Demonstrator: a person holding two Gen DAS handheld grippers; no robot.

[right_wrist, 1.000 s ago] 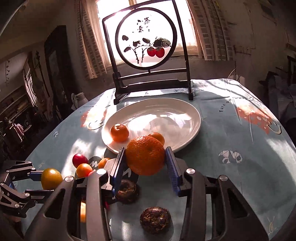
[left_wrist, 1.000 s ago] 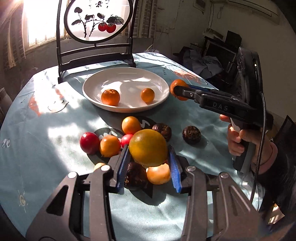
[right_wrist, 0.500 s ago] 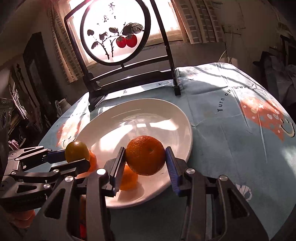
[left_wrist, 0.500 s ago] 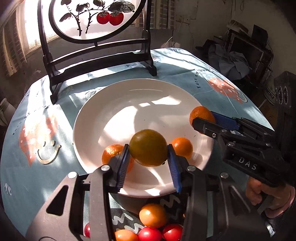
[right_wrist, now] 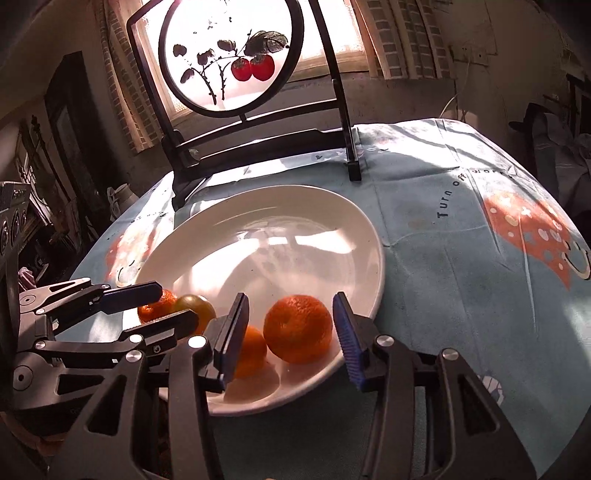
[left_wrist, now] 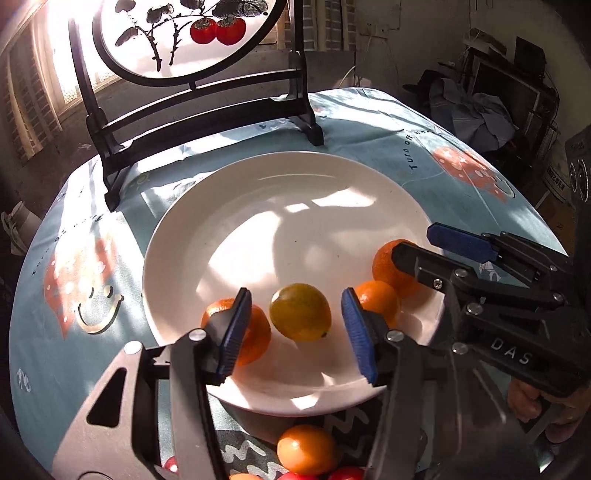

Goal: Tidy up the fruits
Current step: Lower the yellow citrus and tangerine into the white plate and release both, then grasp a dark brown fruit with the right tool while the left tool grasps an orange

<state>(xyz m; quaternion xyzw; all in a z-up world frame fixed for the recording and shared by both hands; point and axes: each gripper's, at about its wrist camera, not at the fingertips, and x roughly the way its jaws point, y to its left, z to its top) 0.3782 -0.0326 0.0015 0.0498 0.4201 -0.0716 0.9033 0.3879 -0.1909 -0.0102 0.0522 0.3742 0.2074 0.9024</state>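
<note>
The white plate sits on the surface under a pale blue printed tablecloth, and it serves here as the landmark. Over the plate's near rim the left gripper has its blue-padded fingers spread apart, released, with a yellow-green citrus fruit lying on the plate between them and touching neither pad. Just left of that fruit, partly behind the left finger, lies a mandarin; to its right lies a smaller mandarin. At the plate's right rim the right gripper is likewise released, its fingers wide around a large orange that rests on the plate without contact on either side. Beyond the plate's far rim stands a black wooden frame holding a round painted panel of red fruits on a branch. Off the plate, just before its near rim, another mandarin lies on the cloth with red fruit beside it.
</note>
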